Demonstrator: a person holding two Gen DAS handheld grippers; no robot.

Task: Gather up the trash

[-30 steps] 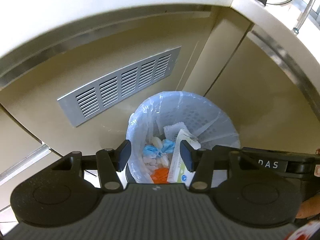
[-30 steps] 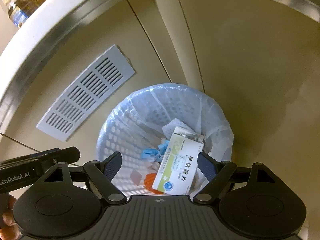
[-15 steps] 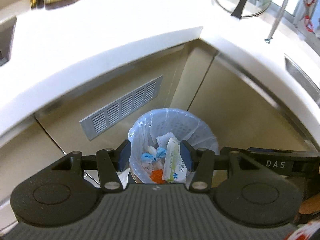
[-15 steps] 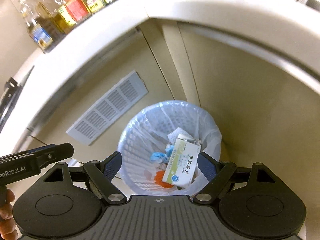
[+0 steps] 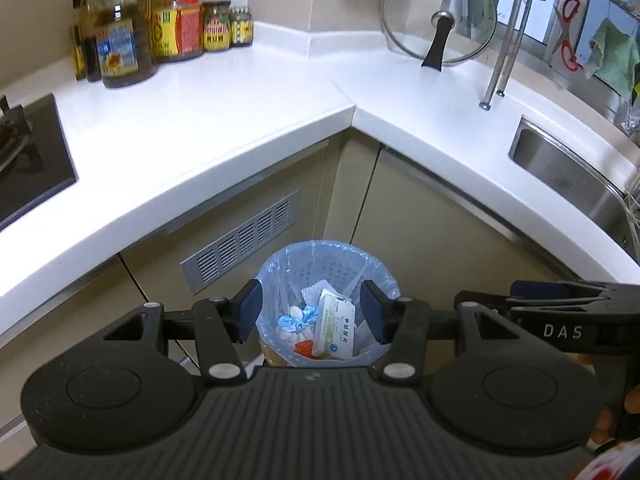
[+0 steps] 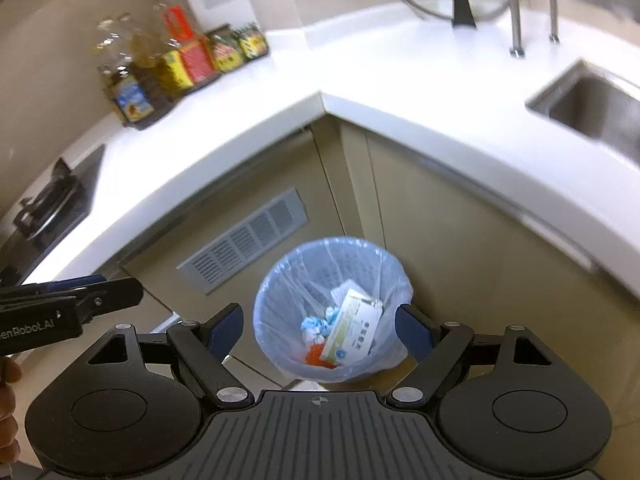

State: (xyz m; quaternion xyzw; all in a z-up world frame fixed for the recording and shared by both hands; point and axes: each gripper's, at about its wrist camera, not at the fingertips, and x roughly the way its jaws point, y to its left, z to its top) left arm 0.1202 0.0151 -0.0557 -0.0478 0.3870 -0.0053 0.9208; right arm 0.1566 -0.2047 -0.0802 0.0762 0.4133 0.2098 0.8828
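A white mesh waste bin (image 5: pixel 312 258) (image 6: pixel 280 280) lined with a clear bag stands on the floor in the cabinet corner. Inside lie a green-and-white medicine box (image 5: pixel 335 330) (image 6: pixel 354 328), blue and white crumpled wrappers (image 5: pixel 296 318) (image 6: pixel 316 326) and an orange scrap (image 5: pixel 305 347) (image 6: pixel 316 356). My left gripper (image 5: pixel 311 316) hangs high above the bin, open and empty. My right gripper (image 6: pixel 320 330) hangs beside it, open wider, also empty. Each gripper's body shows at the edge of the other's view.
A white L-shaped countertop (image 5: pixel 240 92) (image 6: pixel 360 80) wraps the corner. On it stand oil bottles and jars (image 5: pixel 160 32) (image 6: pixel 176 64), a glass pot lid (image 5: pixel 438 20) and a rack's legs. A hob (image 5: pixel 28 156) lies left, a steel sink (image 5: pixel 560 172) (image 6: pixel 592 108) right. A vent grille (image 5: pixel 244 240) faces the bin.
Both grippers have risen and drawn back from the bin. The bin looks smaller, and the countertop, bottles, hob and sink have come into view. Neither jaw opening changed.
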